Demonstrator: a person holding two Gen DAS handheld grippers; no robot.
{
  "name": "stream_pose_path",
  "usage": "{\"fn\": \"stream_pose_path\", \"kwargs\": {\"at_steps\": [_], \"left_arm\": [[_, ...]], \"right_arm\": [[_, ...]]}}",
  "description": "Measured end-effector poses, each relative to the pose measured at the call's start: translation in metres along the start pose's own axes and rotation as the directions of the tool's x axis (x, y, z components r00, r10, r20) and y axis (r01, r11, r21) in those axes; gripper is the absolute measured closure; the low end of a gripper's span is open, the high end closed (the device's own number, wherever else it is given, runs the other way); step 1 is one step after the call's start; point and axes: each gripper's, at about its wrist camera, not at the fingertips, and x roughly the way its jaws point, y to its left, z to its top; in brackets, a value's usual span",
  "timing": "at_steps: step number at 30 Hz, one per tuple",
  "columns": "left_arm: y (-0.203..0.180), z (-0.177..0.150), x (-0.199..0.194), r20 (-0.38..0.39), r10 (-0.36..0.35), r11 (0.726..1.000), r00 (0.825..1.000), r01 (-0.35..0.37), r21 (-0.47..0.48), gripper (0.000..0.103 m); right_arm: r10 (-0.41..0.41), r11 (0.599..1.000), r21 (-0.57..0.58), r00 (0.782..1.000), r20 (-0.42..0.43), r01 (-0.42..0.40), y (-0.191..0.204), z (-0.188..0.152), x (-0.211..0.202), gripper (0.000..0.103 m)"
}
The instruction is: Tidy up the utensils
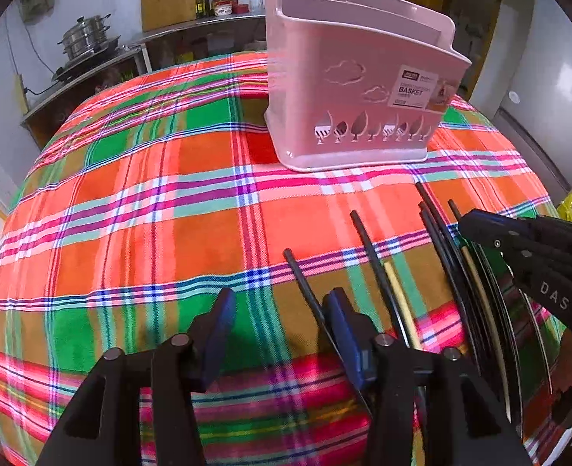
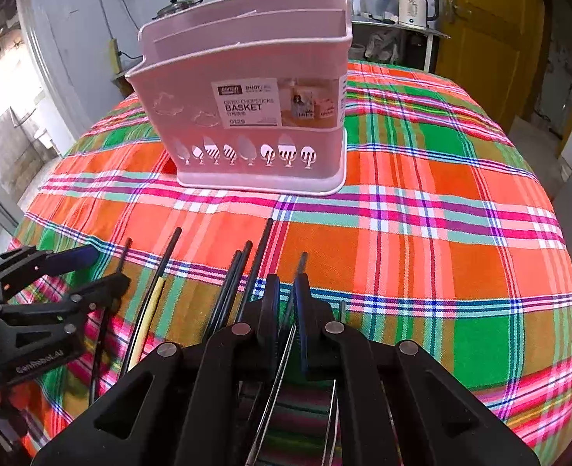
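A pink divided chopstick basket [image 1: 356, 97] [image 2: 247, 108] stands upright and empty on the plaid tablecloth [image 1: 150, 213], beyond both grippers. Several black chopsticks [image 1: 437, 233] [image 2: 243, 272] lie fanned out on the cloth near me, one with a yellow section [image 1: 396, 283] [image 2: 150, 310]. My left gripper [image 1: 282, 299] [image 2: 96, 270] is open; one black chopstick [image 1: 303, 279] runs between its jaws, close along the right blue pad. My right gripper [image 2: 288, 283] [image 1: 480, 233] is shut on a thin dark chopstick [image 2: 302, 262] whose tip pokes out past the pads.
A counter with stacked steel pots [image 1: 86, 37] and bottles runs behind the table in the left wrist view. A white kettle [image 2: 414, 6] and a yellow door [image 2: 487, 31] sit behind it in the right wrist view. The cloth drops off at the table's edges.
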Motion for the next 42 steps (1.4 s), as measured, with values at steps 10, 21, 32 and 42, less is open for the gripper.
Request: {"fn": "stream_pose_path", "kwargs": {"at_steps": [10, 21, 32, 42], "left_arm": [[0.020, 0.010, 0.002, -0.043, -0.042, 0.997, 0.998, 0.039, -0.070, 0.089], [0.021, 0.023, 0.006, -0.062, -0.087, 0.993, 0.994, 0.081, -0.083, 0.099], [0.024, 0.041, -0.065, 0.073, -0.140, 0.987, 0.987, 0.145, -0.072, 0.099], [0.023, 0.060, -0.160, 0.239, -0.182, 0.982, 0.954, 0.190, -0.010, 0.099]], "right_arm": [[-0.034, 0.999, -0.026, 0.997, -0.072, 0.032, 0.006, 0.015, 0.014, 0.095], [-0.027, 1.000, -0.017, 0.996, -0.085, 0.026, 0.007, 0.028, 0.018, 0.097], [0.030, 0.999, 0.007, 0.996, 0.087, -0.031, 0.006, 0.047, -0.058, 0.099], [0.015, 1.000, -0.019, 0.962, 0.273, -0.011, 0.013, 0.061, -0.149, 0.099]]}}
